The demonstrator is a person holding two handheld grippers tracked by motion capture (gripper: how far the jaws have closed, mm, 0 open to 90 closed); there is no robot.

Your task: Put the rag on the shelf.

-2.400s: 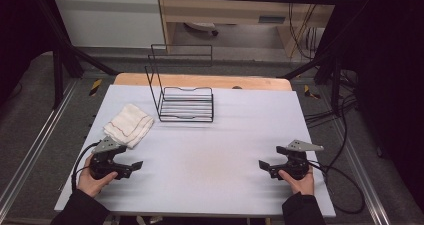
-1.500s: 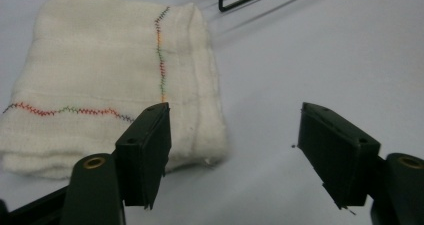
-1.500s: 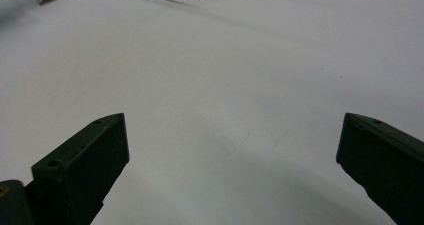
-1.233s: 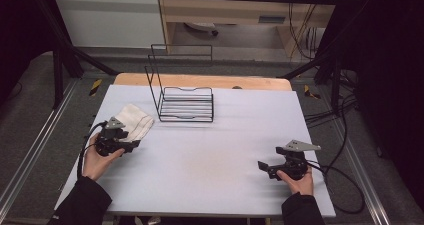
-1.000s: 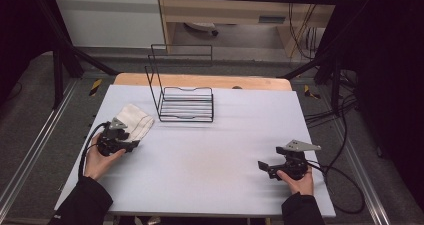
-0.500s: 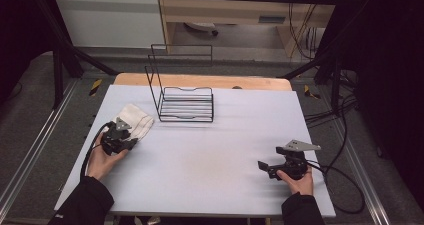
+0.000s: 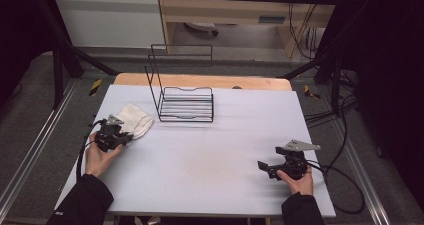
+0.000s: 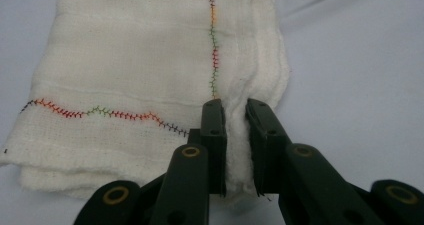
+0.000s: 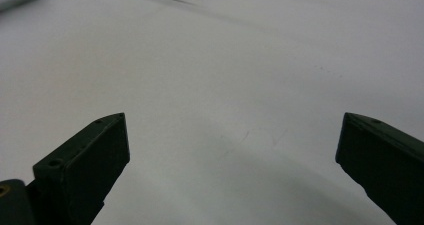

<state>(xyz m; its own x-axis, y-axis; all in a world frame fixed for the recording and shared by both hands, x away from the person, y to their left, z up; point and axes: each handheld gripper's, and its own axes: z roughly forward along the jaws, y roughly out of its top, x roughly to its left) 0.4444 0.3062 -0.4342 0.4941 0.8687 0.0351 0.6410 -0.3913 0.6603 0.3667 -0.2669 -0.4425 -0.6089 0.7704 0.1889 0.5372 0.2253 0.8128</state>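
Note:
A folded white cloth point(image 7: 135, 120) with coloured zigzag stitching lies near the table's left edge. My left gripper point(image 7: 124, 137) is at its near corner. In the left gripper view the cloth point(image 8: 130, 80) has its near right edge pinched between the two black jaws, so the left gripper point(image 8: 235, 130) is shut on it. My right gripper point(image 7: 262, 166) rests low on the table at the front right, far from the cloth. In the right gripper view its jaws stand wide apart over bare table, the right gripper point(image 9: 230, 150) open and holding nothing.
A black wire rack point(image 7: 182, 95) stands at the back centre of the white table point(image 7: 215, 145), just right of the cloth. A wooden strip point(image 7: 200, 80) runs along the far edge. Cables point(image 7: 340, 180) trail off the right side.
My left gripper moved forward from the front left edge to the cloth and closed on its near corner. The right gripper stayed where it was.

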